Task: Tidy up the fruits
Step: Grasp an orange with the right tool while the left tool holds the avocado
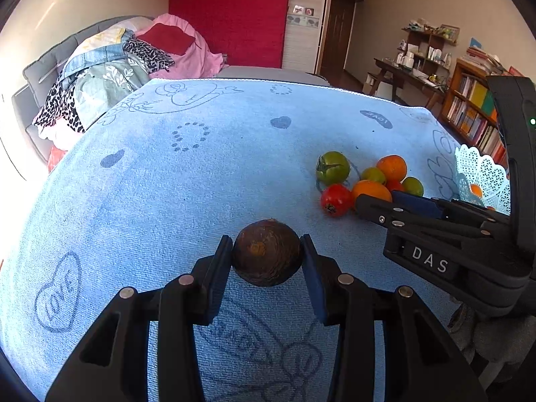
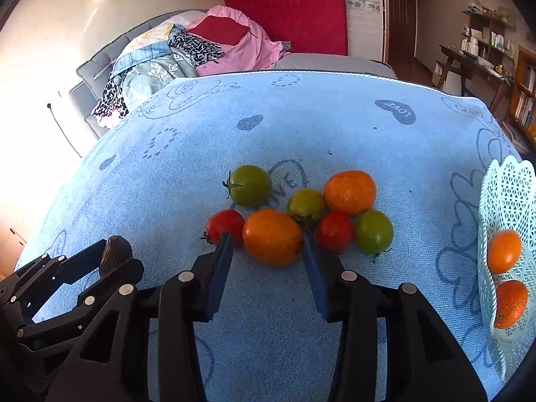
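— Fruits, left to right: a brown fruit (image 1: 266, 257) pinched between the left gripper (image 1: 267, 261) pads, over open blue towel (image 1: 167, 184).

— And the right gripper (image 2: 267, 251)?

— Its narrowed jaws flank the near orange (image 2: 272, 236) in the cluster; pads seem to touch it. Bare towel runs to the far edge.

— What differs between views?

— Only the right wrist view shows two oranges inside the basket (image 2: 509, 187) at the towel's right edge.
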A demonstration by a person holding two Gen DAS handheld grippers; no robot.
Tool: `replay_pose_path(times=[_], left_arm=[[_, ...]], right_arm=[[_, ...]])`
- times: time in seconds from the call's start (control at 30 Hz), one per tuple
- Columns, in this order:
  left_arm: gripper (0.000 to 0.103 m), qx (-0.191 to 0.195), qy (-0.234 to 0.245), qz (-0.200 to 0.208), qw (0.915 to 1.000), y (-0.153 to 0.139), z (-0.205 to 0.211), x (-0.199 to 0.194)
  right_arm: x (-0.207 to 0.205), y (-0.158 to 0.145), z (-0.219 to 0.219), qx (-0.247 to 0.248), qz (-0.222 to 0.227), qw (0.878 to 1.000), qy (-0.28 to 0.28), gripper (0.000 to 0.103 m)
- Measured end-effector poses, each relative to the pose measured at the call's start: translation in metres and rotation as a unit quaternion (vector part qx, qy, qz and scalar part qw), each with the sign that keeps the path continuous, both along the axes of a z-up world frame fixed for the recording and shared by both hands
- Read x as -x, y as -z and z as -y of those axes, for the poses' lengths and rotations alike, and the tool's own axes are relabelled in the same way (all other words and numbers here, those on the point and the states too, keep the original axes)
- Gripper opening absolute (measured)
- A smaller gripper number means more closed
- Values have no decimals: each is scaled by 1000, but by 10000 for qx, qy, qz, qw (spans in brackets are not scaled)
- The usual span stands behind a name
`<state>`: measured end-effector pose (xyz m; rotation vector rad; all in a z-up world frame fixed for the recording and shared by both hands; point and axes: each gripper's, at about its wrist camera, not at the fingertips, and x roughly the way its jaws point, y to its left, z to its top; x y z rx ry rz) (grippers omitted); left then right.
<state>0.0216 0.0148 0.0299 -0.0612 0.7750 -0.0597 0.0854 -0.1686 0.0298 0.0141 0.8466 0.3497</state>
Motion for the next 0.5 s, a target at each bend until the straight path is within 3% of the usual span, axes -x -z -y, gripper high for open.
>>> replay_pose_path(times=[0.5], left_arm=[[42,-19,29,-21,10000,4,0,-1]], right_arm=[[13,0,4,-118,164,9998,91,40]])
